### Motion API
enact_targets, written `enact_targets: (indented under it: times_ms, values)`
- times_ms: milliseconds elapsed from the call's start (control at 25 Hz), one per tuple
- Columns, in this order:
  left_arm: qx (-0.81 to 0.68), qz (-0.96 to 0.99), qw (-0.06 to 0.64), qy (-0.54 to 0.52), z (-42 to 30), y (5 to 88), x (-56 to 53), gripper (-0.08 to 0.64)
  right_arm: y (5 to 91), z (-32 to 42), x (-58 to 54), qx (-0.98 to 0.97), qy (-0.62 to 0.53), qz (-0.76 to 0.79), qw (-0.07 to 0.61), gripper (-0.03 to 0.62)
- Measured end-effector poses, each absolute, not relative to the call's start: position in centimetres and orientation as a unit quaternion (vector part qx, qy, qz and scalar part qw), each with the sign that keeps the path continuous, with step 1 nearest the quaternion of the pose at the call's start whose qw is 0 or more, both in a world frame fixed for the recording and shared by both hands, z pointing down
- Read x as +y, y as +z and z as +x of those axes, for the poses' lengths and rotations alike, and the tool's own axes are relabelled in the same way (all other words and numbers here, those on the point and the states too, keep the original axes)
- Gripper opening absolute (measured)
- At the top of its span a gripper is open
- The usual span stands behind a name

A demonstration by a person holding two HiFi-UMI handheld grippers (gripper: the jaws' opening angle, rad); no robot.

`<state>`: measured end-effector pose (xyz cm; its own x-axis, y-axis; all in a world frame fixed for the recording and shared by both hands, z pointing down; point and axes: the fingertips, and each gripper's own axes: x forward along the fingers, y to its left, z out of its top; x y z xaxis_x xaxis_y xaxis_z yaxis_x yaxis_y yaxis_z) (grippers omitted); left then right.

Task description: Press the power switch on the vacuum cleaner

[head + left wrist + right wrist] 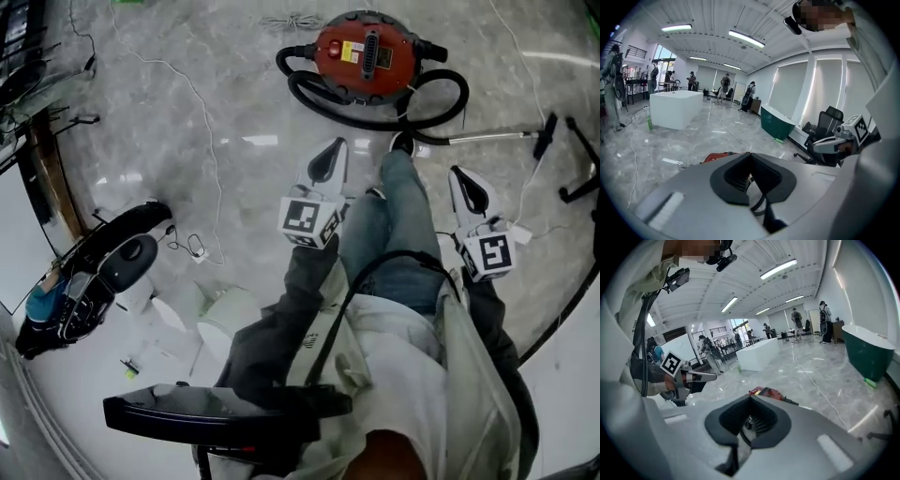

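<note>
The vacuum cleaner (366,54), a round red canister, sits on the marble floor (234,112) at the upper middle of the head view. A grey strip across its top runs up and down the frame. Its black hose (375,114) curls around the lower side of the body. The metal wand (487,137) lies almost level in the frame, stretching away to the right, where it ends at a dark floor head. Both grippers are held lower in the frame, well apart from the canister, with their tips aimed up the frame towards it. The left gripper (334,148) is at centre and the right gripper (460,176) is to the right, with the person's jeans-clad leg (394,225) between them. Each gripper's jaws are pressed together with nothing pinched. In each gripper view a sliver of the red body shows just past the closed tips.
</note>
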<state>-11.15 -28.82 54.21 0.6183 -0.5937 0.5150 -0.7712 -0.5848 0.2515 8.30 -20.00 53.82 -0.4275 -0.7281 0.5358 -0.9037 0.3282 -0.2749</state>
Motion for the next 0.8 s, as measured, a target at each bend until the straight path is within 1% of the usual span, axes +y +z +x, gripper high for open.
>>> enact_targets:
  times_ms: [160,400,560,800]
  values:
    - [-0.393,0.879,0.213,0.162,-11.2,49.1,-26.5,0.003,50.4,8.1,-17.6,-0.806,0.256,0.512,0.153,0.002]
    - [-0.400,0.892,0.165,0.130,-13.7,42.1,-18.8,0.003,44.8,4.4,-9.6,-0.832,0.233,0.483,0.138,0.002]
    - [-0.429,0.882,0.159,0.115,-17.1,39.0,-11.3,0.003,41.4,2.3,-3.1,-0.842,0.214,0.475,0.143,0.002]
    - [-0.446,0.875,0.153,0.112,-20.5,36.8,-3.1,0.003,37.8,1.4,3.1,-0.844,0.186,0.483,0.143,0.002]
